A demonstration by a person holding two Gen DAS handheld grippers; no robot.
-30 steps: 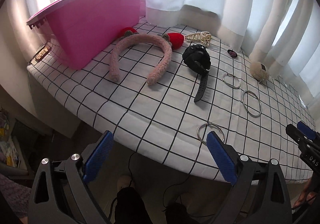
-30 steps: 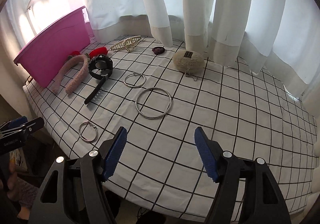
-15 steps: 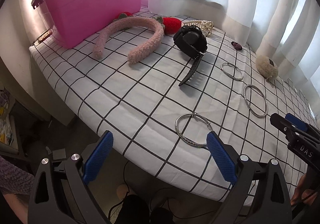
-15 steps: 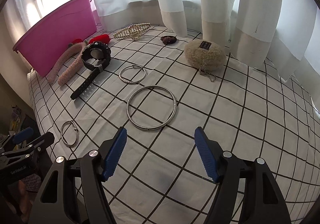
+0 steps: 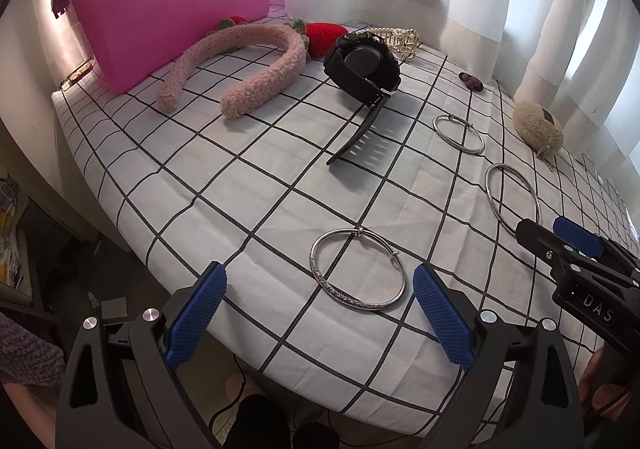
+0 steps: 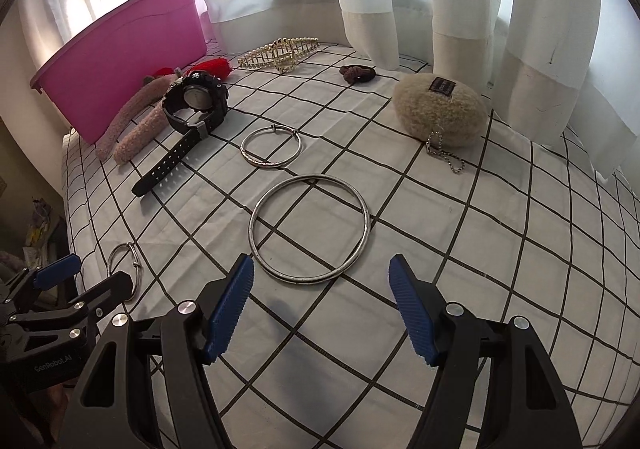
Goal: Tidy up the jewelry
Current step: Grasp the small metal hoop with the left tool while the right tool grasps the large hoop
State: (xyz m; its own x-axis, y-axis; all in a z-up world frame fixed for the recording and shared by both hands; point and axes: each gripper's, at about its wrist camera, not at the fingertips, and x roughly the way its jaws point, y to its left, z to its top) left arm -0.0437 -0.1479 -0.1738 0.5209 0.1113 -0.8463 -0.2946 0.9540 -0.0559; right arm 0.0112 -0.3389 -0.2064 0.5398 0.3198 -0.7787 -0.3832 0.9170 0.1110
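A small silver bangle (image 5: 360, 231) lies near the table's front edge. My left gripper (image 5: 318, 277) hovers open just short of it, nothing between its blue pads. A large plain silver ring (image 6: 366, 223) lies flat directly ahead of my right gripper (image 6: 320, 265), which is open and empty. Beyond it lies a medium bangle (image 6: 272, 127). A black watch (image 6: 196, 99) and a fuzzy pink headband (image 5: 260, 61) lie near the pink bin (image 5: 172, 1) at the back left. Each gripper shows at the edge of the other's view.
A fluffy beige pouch (image 6: 440, 113) with a ball chain, a dark scrunchie (image 6: 358, 73), a pearl hair clip (image 6: 280, 49) and red knitted pieces (image 5: 324, 33) lie toward the back. White curtains hang behind. The checked tablecloth (image 5: 240, 177) drops off at the front left.
Both grippers have sunk and come forward over the table. The small bangle and the large ring now sit larger and closer to the fingertips. Both jaws stay equally wide.
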